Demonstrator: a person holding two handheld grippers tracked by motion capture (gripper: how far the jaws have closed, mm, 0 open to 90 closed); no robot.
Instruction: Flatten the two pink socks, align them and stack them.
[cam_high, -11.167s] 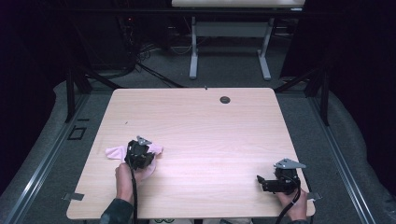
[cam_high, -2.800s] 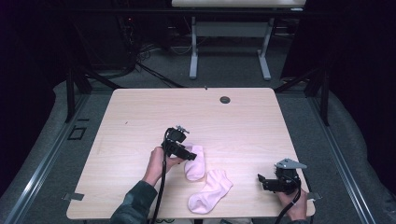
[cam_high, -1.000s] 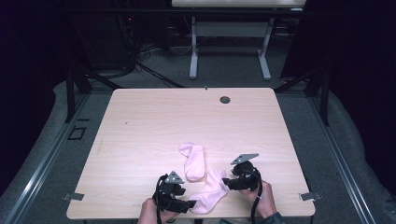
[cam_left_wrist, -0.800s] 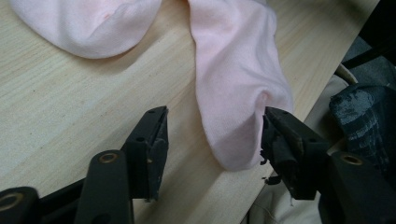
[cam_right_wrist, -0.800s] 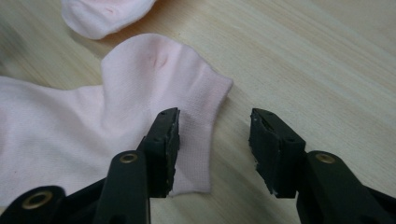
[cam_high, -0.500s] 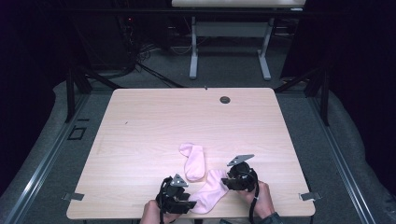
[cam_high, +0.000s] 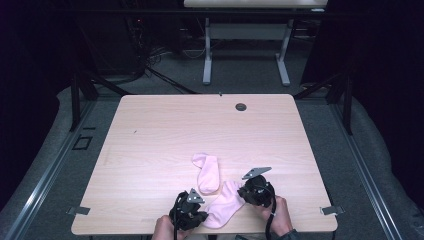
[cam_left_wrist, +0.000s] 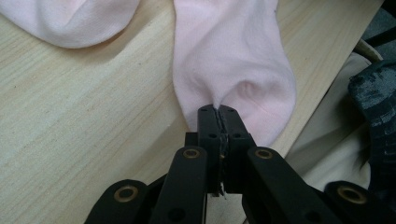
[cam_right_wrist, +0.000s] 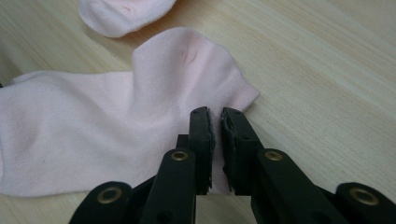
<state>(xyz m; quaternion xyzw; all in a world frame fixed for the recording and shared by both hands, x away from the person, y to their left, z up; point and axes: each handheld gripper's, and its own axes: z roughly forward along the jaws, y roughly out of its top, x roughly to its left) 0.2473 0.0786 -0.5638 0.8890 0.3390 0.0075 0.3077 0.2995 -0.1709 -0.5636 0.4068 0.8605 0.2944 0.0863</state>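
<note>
Both claws have just been closing: left claw (cam_left_wrist: 218, 112) pinches the near sock (cam_high: 225, 204) at lower centre, right claw (cam_right_wrist: 215, 116) nips its other end, so lift evenly off the desk (cam_high: 150, 145).

Table (cam_high: 165, 135) ahead of both tongs is bare light wood, so there's open passage forward and out to both sides. Obstacles: the flat pale pink sock (cam_high: 207, 172), lying just ahead of the tongs, between them, and the second pale pink sock (cam_high: 225, 205), stretched across the gap between left tong (cam_high: 189, 212) and right tong (cam_high: 254, 192), with both jaw pairs having just closed onto its ends. Small dark round grommet (cam_high: 241, 106) sits far ahead near the back edge, flush, no hindrance. Table's near edge lies right behind both hands.
</note>
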